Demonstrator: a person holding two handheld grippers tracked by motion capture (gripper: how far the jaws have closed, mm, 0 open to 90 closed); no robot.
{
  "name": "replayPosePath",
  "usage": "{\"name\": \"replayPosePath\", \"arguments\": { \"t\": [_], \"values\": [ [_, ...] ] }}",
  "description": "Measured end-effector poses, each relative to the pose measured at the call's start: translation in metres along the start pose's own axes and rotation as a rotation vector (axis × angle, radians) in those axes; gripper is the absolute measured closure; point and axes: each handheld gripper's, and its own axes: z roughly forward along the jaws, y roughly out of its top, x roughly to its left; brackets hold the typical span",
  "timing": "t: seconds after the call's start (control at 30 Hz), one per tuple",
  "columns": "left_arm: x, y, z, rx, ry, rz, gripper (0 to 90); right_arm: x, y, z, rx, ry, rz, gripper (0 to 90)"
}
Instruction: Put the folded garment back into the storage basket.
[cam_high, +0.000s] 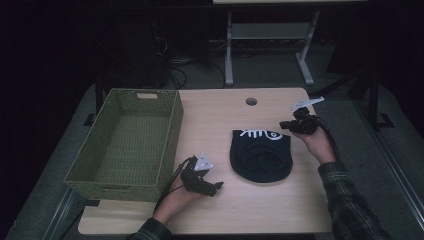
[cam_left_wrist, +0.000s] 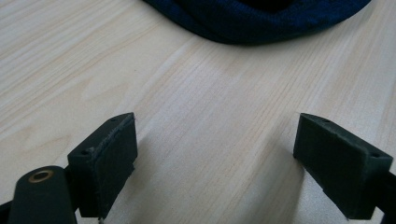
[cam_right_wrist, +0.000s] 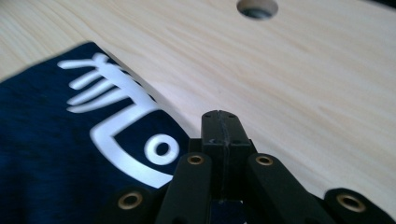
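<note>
Here the dark garment (cam_high: 260, 156) lies just beside the closed right claw (cam_high: 283, 124).

Dark garment (cam_left_wrist: 261, 18) cut off above

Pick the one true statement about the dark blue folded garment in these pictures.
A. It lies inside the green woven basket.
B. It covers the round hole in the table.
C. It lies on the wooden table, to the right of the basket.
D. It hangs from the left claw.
C: the dark blue garment lies flat on the table, apart from the green basket at its left.
</note>
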Motion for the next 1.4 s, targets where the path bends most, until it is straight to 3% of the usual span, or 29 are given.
{"name": "replayPosePath", "arguments": {
  "t": [0.23, 0.33, 0.57, 0.87, 1.4],
  "values": [
    [0.0, 0.0, 0.0, 0.0, 0.0, 0.0, 12.6, -0.011, -0.013, 0.019, 0.061, 0.005, 0.038, 90.0],
    [0.0, 0.0, 0.0, -0.001, 0.0, -0.001, 12.6, -0.012, -0.015, 0.021, 0.077, 0.009, 0.03, 90.0],
    [0.0, 0.0, 0.0, -0.001, 0.001, -0.002, 12.6, -0.013, -0.022, 0.015, 0.098, 0.041, 0.032, 90.0],
    [0.0, -0.001, -0.002, 0.008, -0.008, 0.007, 12.6, -0.008, -0.034, 0.005, 0.123, 0.059, -0.004, 90.0],
    [0.001, -0.001, -0.003, 0.013, -0.009, 0.011, 12.6, 0.017, -0.053, -0.017, 0.143, 0.088, -0.074, 90.0]
  ]
}}
